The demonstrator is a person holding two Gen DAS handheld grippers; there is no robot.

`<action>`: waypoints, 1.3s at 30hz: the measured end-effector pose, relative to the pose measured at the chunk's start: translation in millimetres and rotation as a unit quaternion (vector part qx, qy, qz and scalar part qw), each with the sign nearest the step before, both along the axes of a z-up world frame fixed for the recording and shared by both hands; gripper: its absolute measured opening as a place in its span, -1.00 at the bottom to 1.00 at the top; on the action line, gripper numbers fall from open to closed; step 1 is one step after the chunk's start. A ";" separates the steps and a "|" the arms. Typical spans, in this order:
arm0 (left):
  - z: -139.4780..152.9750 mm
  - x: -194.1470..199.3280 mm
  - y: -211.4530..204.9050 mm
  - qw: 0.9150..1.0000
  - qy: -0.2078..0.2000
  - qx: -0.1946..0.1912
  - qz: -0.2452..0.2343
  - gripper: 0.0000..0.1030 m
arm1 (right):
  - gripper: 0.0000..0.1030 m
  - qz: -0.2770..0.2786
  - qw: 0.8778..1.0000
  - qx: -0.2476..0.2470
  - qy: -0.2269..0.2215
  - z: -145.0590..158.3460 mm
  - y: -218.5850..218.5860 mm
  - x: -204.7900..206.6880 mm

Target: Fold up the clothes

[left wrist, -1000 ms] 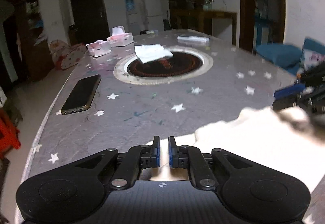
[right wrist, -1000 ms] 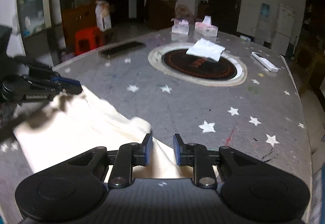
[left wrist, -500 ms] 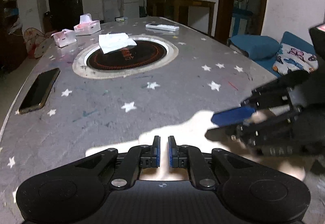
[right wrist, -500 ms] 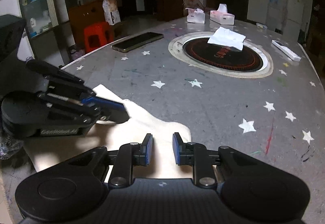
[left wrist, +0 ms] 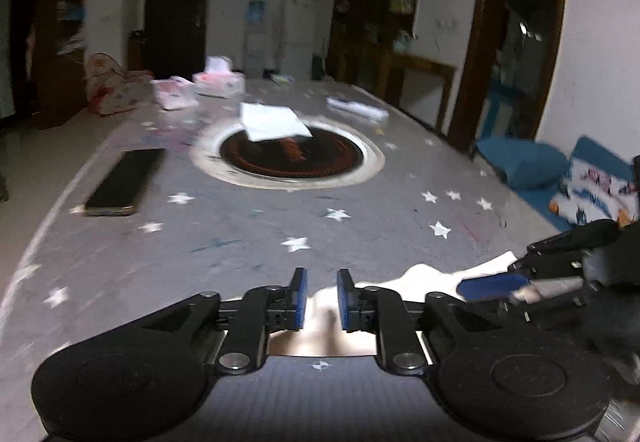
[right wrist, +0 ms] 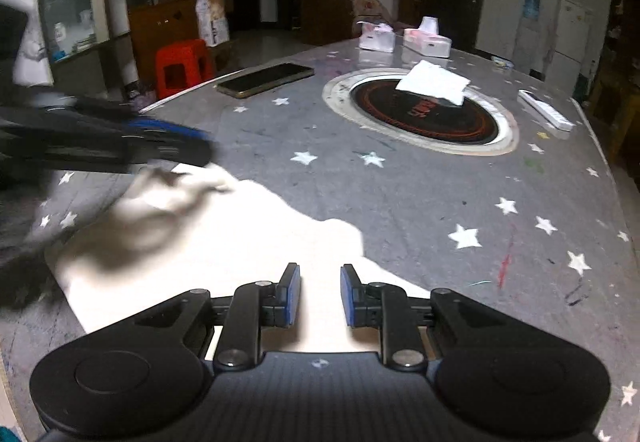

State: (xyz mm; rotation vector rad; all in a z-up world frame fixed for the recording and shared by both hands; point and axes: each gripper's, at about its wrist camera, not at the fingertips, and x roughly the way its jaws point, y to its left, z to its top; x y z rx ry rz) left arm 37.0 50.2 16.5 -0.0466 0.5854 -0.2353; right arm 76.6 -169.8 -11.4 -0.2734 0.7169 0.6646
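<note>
Both the left gripper [left wrist: 322, 294] and right gripper [right wrist: 320, 296] have spread their fingers slightly wider than half a second ago, empty above the cream garment [right wrist: 224, 242], which lies rumpled on the surface [right wrist: 420, 201] short of the hotplate ring [right wrist: 420, 113], apparently released.

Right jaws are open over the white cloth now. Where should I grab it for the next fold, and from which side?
Probably the far edge of the white cloth, at the rounded bulge ahead of the right gripper. It lies flat on the table, so come in low from the near side with one jaw slid under that edge. The left gripper crowds the other corner.
</note>
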 end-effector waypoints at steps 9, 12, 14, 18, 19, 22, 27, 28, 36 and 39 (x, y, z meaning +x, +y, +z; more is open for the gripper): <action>-12.4 -85.6 44.0 0.998 0.036 -0.044 0.028 -0.28 | -0.61 0.072 0.997 0.013 0.006 3.2 52.4 -4.8; -18.9 -94.6 42.1 0.997 0.043 -0.054 0.023 -0.28 | -0.61 0.096 0.995 0.017 0.008 4.2 69.9 -6.4; -21.4 -96.1 38.5 0.998 0.040 -0.055 0.016 -0.28 | -0.61 0.112 0.993 0.020 0.009 4.9 81.5 -7.4; -27.9 -93.2 37.4 0.997 0.043 -0.068 0.007 -0.32 | -0.64 0.108 0.994 0.013 0.014 -6.4 99.7 1.9; -30.2 -93.0 38.1 0.997 0.046 -0.065 0.009 -0.32 | -0.73 0.098 0.995 0.010 0.010 -9.0 101.0 4.8; -35.1 -91.0 41.6 0.996 0.057 -0.062 0.014 -0.44 | -0.80 0.061 0.998 0.005 -0.007 -12.8 101.2 11.9; -33.9 -91.6 48.8 0.996 0.052 -0.065 0.022 -0.45 | -0.79 0.076 0.997 0.020 0.000 -4.6 98.1 11.1; -32.0 -91.5 49.7 0.996 0.048 -0.067 0.021 -0.45 | -0.78 0.083 0.996 0.021 -0.001 -2.6 98.7 9.4; -22.0 -84.7 46.1 0.997 0.040 -0.065 0.015 -0.45 | -0.64 0.086 0.996 0.020 0.012 -5.3 106.2 15.8; -13.2 -78.3 47.0 0.997 0.027 -0.070 0.015 -0.45 | -0.48 0.072 0.997 0.031 0.006 6.8 82.6 5.1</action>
